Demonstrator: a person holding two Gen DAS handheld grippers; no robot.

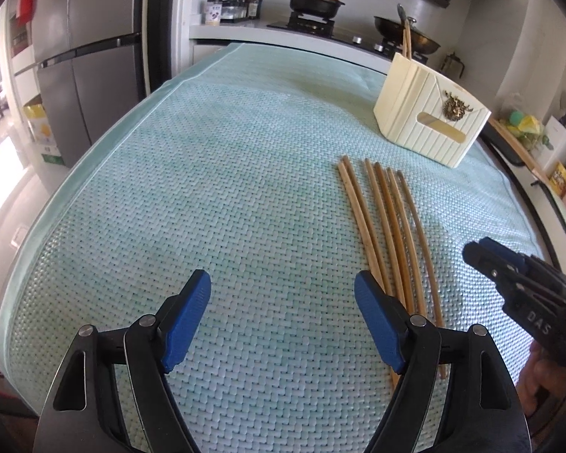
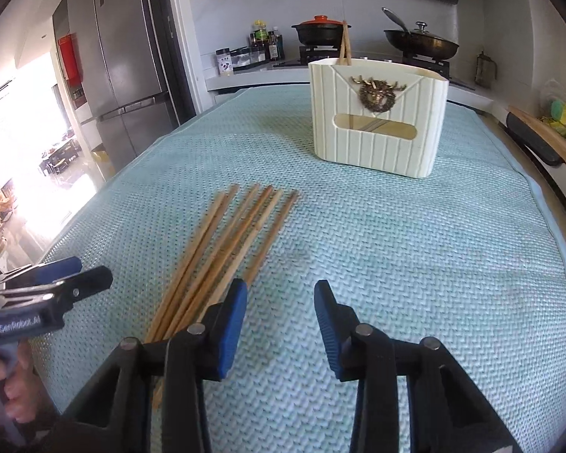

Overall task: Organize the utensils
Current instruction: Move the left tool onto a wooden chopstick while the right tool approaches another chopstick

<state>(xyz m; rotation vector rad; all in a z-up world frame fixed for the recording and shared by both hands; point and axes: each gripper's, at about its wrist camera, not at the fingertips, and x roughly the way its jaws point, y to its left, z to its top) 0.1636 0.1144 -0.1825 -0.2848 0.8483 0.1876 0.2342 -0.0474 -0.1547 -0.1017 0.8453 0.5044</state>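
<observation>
Several wooden chopsticks [image 1: 390, 226] lie side by side on the teal woven mat [image 1: 207, 188]; they also show in the right wrist view [image 2: 230, 238]. A cream ribbed utensil holder [image 1: 430, 120] stands beyond them, with two chopsticks upright inside [image 2: 345, 47]; the holder also shows in the right wrist view [image 2: 377, 117]. My left gripper [image 1: 283, 298] is open and empty, just left of the chopsticks' near ends. My right gripper [image 2: 281, 309] is open and empty, just right of them; it also shows in the left wrist view [image 1: 483, 256].
A stove with a black pot [image 2: 320, 32] and a wok [image 2: 420, 41] stands behind the mat. Spice bottles [image 2: 260, 47] sit left of it. A steel fridge [image 2: 124, 64] stands at the left. A wooden board [image 2: 551, 136] lies at the right edge.
</observation>
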